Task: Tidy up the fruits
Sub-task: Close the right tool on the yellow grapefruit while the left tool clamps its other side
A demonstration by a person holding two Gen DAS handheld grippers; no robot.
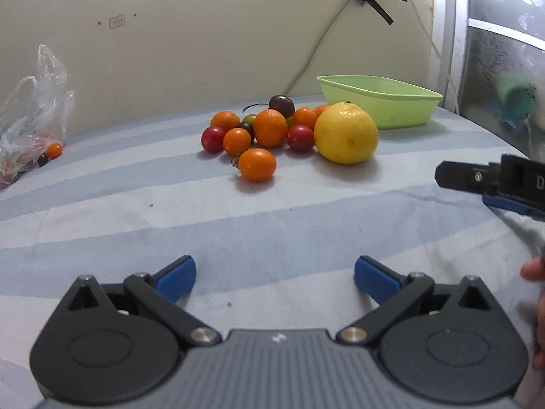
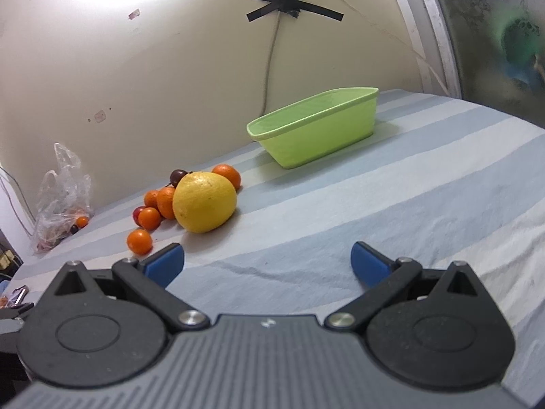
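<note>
Both grippers, left (image 1: 275, 277) and right (image 2: 267, 265), spread empty; fruit pile (image 1: 269, 129) lies ahead of left fingers, tub (image 2: 316, 129) beyond right.

a lived-in home room — a striped bedsheet (image 2: 391, 184) covers the surface, a scuffed cream wall (image 1: 190, 41) carries a cable held by black tape (image 2: 293, 5), and a crumpled plastic bag (image 1: 30, 112) lies nearby.

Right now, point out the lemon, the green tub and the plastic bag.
lemon (image 1: 345, 133): left wrist view, middle of its front skin.
green tub (image 2: 316, 133): right wrist view, on its near side wall.
plastic bag (image 1: 30, 116): left wrist view, on its crumpled clear film.
</note>
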